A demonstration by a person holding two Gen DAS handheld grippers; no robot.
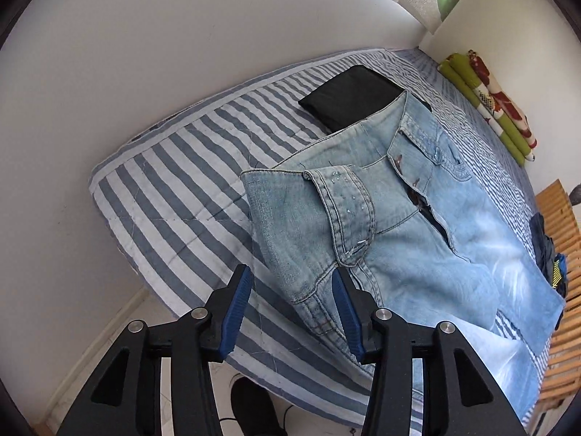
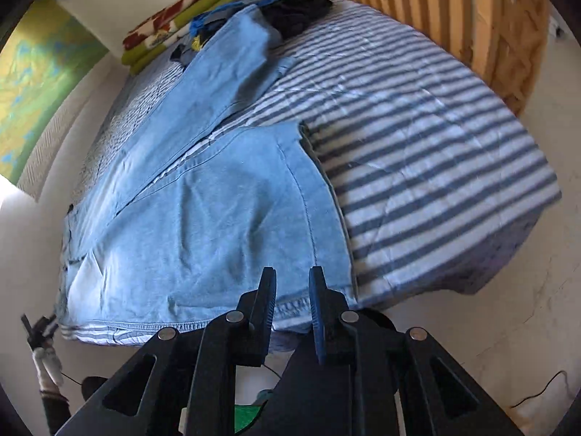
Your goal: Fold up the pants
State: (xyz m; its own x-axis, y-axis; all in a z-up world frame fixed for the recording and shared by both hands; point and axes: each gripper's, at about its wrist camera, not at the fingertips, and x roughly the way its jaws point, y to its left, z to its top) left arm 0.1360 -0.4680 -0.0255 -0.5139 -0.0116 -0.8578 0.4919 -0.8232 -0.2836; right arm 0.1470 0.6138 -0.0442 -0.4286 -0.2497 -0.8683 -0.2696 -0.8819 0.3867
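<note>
- Where the striped bed (image 1: 174, 167) meets the near edge, lying spread: light blue jeans (image 1: 428, 239), waistband toward the left, legs running off to the right.
- Seen through the left wrist camera: waistband corner folded over, fly open, buttons showing.
- Left gripper (image 1: 290, 276) hovering at that waistband corner, blue pads (image 1: 238, 312) standing apart, holding nothing; right pad just beside the denim edge, touching or not cannot be told.
- Beyond the jeans, far side: black folded garment (image 1: 352, 96), partly under the waistband.
- Far right against the wall: rolled green and red blanket (image 1: 494, 109).
- Right edge of that view: wooden slats (image 1: 559, 225) with dark clothes (image 1: 548, 254) draped near them.
- Seen through the right wrist camera: two legs (image 2: 218, 196) fanning apart, near one wide and flat with its hem at the near bed edge, far one stretching toward a heap of dark clothes (image 2: 297, 11).
- Right gripper (image 2: 292, 272) poised over the near leg's hem, fingers (image 2: 267, 309) narrowly parted, no cloth pinched between them.
- Low left corner of that view: other gripper, small, at the jeans' far left end.
- Below the bed, on pale floor: a thin dark cable (image 2: 537, 388).
</note>
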